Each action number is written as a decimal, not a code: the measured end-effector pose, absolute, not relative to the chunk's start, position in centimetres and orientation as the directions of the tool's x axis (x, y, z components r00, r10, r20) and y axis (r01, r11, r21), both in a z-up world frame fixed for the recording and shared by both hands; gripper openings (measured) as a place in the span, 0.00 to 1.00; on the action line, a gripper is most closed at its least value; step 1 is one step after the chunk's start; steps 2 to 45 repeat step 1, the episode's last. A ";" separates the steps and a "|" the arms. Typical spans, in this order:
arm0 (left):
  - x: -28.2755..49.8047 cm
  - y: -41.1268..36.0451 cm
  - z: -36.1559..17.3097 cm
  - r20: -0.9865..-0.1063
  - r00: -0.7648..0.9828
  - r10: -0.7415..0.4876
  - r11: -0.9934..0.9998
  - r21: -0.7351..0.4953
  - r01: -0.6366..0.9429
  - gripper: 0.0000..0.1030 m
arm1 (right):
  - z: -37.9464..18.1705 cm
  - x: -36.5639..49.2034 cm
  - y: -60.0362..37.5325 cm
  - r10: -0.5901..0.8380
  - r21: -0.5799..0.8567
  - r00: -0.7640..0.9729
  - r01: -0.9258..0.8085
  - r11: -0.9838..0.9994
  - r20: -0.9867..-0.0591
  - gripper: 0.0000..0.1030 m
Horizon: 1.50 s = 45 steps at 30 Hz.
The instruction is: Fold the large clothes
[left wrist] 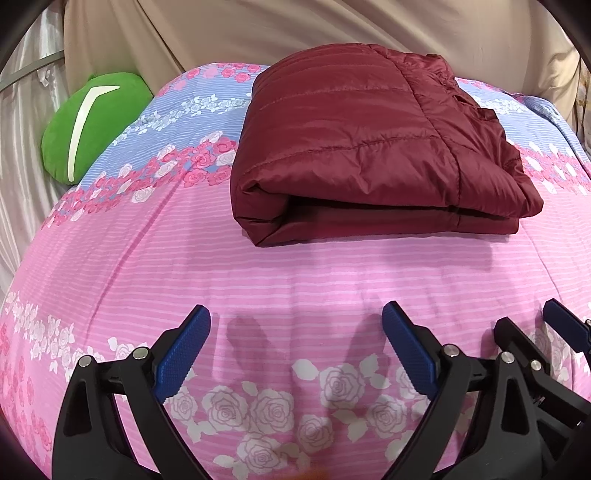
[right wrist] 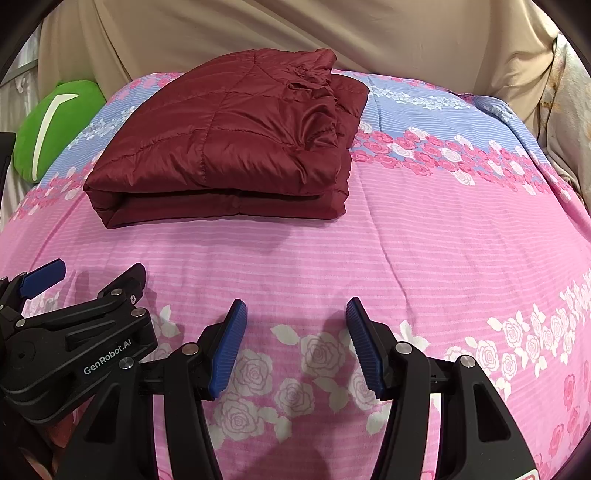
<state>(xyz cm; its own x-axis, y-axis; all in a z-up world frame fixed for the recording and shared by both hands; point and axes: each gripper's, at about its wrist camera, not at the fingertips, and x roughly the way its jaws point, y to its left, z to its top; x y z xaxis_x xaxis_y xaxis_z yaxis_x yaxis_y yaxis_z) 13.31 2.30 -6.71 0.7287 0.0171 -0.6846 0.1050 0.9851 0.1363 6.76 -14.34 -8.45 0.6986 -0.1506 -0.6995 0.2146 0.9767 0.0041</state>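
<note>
Jacket (left wrist: pixel 354 147), maroon and quilted, lay folded into a compact rectangle on the pink floral bedspread (left wrist: pixel 295 273), toward the far half of the bed, its folded edge facing the cameras. Both grippers were well apart from it, over the near part of the bedspread. Left gripper (left wrist: pixel 295 347) stood with jaws wide and nothing between them. Right gripper (right wrist: pixel 295 343) likewise stood spread and empty, just beside the left one. A green cushion (left wrist: pixel 92 129) sat at the bed's far left edge, against beige drapes (left wrist: pixel 295 29).
</note>
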 end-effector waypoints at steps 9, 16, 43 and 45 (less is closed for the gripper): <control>13.3 2.3 -6.7 -0.685 0.728 0.015 0.985 0.136 0.107 0.88 | -8.5 6.7 -14.4 -0.150 0.005 0.699 0.214 0.977 -0.700 0.54; 13.3 2.3 -6.7 -0.685 0.728 0.015 0.985 0.136 0.107 0.88 | -8.5 6.7 -14.4 -0.150 0.005 0.699 0.214 0.977 -0.700 0.54; 13.3 2.3 -6.7 -0.685 0.728 0.015 0.985 0.136 0.107 0.88 | -8.5 6.7 -14.4 -0.150 0.005 0.699 0.214 0.977 -0.700 0.54; 13.3 2.3 -6.7 -0.685 0.728 0.015 0.985 0.136 0.107 0.88 | -8.5 6.7 -14.4 -0.150 0.005 0.699 0.214 0.977 -0.700 0.54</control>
